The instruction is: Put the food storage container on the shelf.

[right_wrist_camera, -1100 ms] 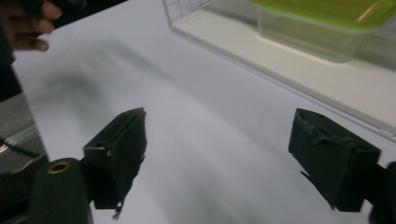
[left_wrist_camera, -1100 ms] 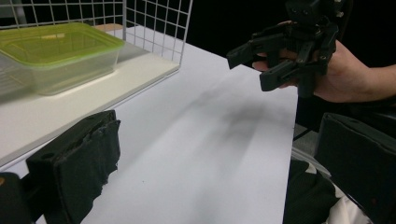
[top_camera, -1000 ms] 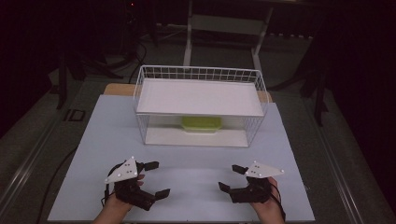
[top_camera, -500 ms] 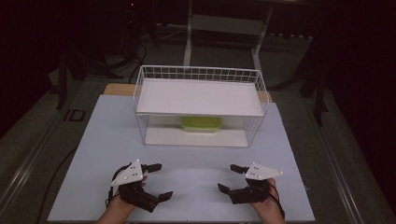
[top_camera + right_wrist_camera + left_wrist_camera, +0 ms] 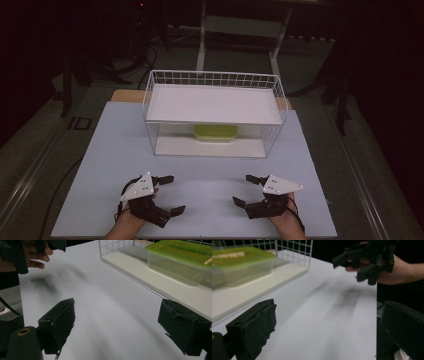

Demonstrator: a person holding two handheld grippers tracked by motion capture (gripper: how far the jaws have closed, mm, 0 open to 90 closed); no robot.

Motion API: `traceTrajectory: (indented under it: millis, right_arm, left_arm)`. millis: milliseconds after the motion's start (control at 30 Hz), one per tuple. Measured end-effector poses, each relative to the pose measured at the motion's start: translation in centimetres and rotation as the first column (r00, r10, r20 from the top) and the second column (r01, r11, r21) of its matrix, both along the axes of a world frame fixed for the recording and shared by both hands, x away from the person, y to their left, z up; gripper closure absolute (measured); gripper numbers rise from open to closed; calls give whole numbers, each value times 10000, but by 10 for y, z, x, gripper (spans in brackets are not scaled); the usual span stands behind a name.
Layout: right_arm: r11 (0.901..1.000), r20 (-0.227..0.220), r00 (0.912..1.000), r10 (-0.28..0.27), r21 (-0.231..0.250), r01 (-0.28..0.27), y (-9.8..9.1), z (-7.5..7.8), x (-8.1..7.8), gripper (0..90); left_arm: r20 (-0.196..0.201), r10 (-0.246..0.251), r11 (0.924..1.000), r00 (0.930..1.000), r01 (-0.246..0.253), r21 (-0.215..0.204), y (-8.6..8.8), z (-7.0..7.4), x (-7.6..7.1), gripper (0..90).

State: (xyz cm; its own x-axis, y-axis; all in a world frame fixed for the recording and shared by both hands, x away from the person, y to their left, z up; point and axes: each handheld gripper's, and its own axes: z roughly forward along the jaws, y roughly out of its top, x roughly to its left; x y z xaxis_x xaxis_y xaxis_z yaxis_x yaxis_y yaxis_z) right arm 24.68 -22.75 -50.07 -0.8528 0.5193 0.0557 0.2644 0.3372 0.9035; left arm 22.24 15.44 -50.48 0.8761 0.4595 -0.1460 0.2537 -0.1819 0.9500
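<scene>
A white wire rack (image 5: 214,80) stands mid-table with a white board on top. On its lower shelf sits a clear container with a green lid (image 5: 215,133), seen close in the left gripper view (image 5: 239,263) and the right gripper view (image 5: 185,260). My left gripper (image 5: 176,194) hovers near the table's front edge at the left, open and empty (image 5: 327,327). My right gripper (image 5: 242,190) mirrors it at the right, also open with nothing between its jaws (image 5: 120,325). The two point inward at each other.
The white table (image 5: 115,145) has bare room between the rack and the grippers. Dark floor, cables and stand legs surround it. The other hand's gripper appears far off in the left gripper view (image 5: 367,260) and the right gripper view (image 5: 25,250).
My left gripper has drifted slightly right and toward the front edge. The right gripper has hardly moved. Both jaws stay apart.
</scene>
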Motion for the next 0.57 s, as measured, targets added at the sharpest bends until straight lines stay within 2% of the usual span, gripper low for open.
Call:
traceTrajectory:
  millis: [233,400,567]
  right_arm:
    - [10000,139,9999,46,-3,-46,2,-1,0,144]
    - [10000,-69,10000,43,-3,-43,3,-3,1,144]
    - [10000,-153,9999,19,98,-17,2,-3,2,144]
  left_arm:
    - [120,315,9988,9994,-310,-377,6,3,1,9]
    - [287,252,9995,9993,-247,-180,5,4,0,9]
    - [170,272,9994,9995,-268,-205,5,3,1,9]
